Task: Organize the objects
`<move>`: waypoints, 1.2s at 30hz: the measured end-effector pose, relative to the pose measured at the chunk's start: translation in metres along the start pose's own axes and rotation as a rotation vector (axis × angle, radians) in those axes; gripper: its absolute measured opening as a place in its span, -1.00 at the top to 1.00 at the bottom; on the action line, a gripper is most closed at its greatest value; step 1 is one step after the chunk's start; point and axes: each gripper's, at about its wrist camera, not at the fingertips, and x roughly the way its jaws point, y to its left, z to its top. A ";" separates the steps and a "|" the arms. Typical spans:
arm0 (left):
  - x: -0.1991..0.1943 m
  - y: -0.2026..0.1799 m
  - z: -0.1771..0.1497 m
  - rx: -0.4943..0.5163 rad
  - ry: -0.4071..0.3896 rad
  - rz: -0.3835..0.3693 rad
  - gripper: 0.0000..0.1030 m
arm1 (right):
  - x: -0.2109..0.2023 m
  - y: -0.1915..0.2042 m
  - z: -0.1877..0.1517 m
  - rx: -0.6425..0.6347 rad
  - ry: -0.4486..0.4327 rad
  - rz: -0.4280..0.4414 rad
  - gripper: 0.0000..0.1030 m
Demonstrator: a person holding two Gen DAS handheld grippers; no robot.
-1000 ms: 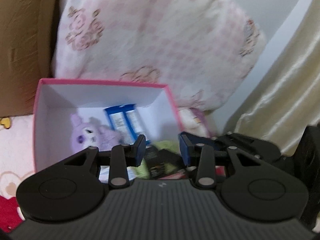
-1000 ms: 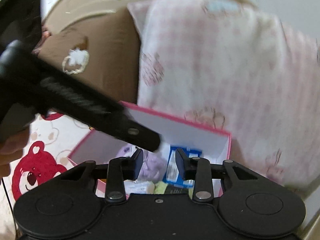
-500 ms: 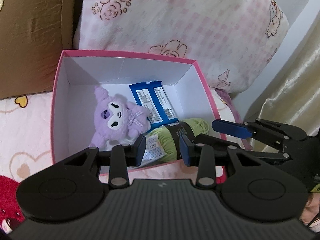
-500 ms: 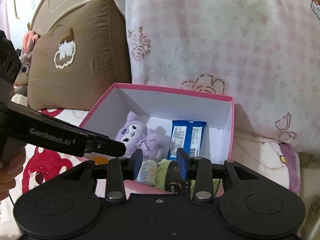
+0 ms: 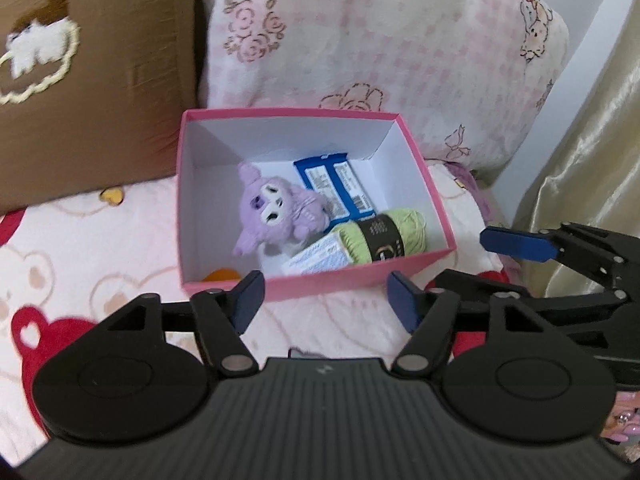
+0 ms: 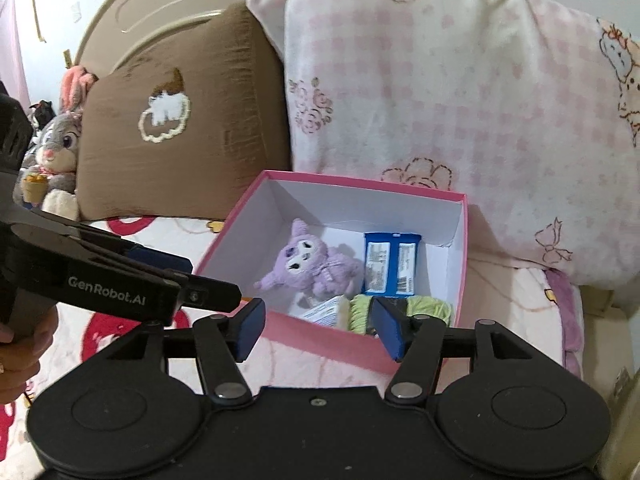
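The pink box [image 5: 320,280] sits on the bedspread against the pillows, holding a purple plush [image 5: 276,212], blue snack packet [image 5: 336,184] and green yarn [image 5: 384,236]. Both the left gripper [image 5: 324,300] and right gripper [image 6: 316,326] have just been opening, jaws apart and empty, near its front edge.

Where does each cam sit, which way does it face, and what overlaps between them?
Left wrist: on the left gripper, angled down at the pink box on the bed; its own open jaws show, empty, having just been opening. The right gripper enters from the right.
Right wrist: on the right gripper, angled down at the pink box from further right; own jaws open and empty, having just been opening. The left gripper and a hand enter from the left.
Shared: box, purple plush, blue packet, green yarn, brown pillow, pink pillow.
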 end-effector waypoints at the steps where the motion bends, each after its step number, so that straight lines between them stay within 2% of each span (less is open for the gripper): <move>1: -0.006 0.001 -0.003 -0.008 0.004 0.000 -0.40 | -0.005 0.002 -0.001 0.004 -0.002 0.001 -0.30; 5: -0.027 0.005 -0.018 -0.038 -0.022 0.047 -0.70 | -0.024 0.010 -0.004 0.019 -0.024 0.036 -0.44; 7: -0.036 0.006 -0.026 -0.025 -0.023 0.079 -0.71 | -0.031 0.014 -0.005 0.012 -0.026 0.019 -0.46; 10: -0.045 0.009 -0.036 -0.027 0.009 0.072 -0.77 | -0.041 0.020 -0.009 -0.003 -0.023 -0.004 -0.53; 14: -0.057 0.006 -0.049 -0.012 0.026 0.097 -0.89 | -0.053 0.025 -0.017 -0.002 -0.011 -0.053 -0.73; 18: -0.061 0.000 -0.059 0.018 0.028 0.129 -0.91 | -0.058 0.027 -0.026 0.025 0.019 -0.123 -0.78; 23: -0.059 0.004 -0.068 -0.021 0.040 0.120 -0.98 | -0.061 0.027 -0.038 0.060 0.059 -0.158 -0.82; 25: -0.053 0.007 -0.070 -0.046 0.078 0.138 -1.00 | -0.060 0.026 -0.041 0.075 0.080 -0.176 -0.82; 26: -0.048 0.009 -0.071 -0.061 0.112 0.139 -1.00 | -0.059 0.026 -0.043 0.080 0.089 -0.181 -0.82; 29: -0.040 0.013 -0.076 -0.087 0.148 0.125 -1.00 | -0.058 0.024 -0.048 0.086 0.099 -0.184 -0.82; 36: -0.038 0.011 -0.085 -0.068 0.129 0.199 -1.00 | -0.058 0.023 -0.055 0.115 0.124 -0.182 -0.82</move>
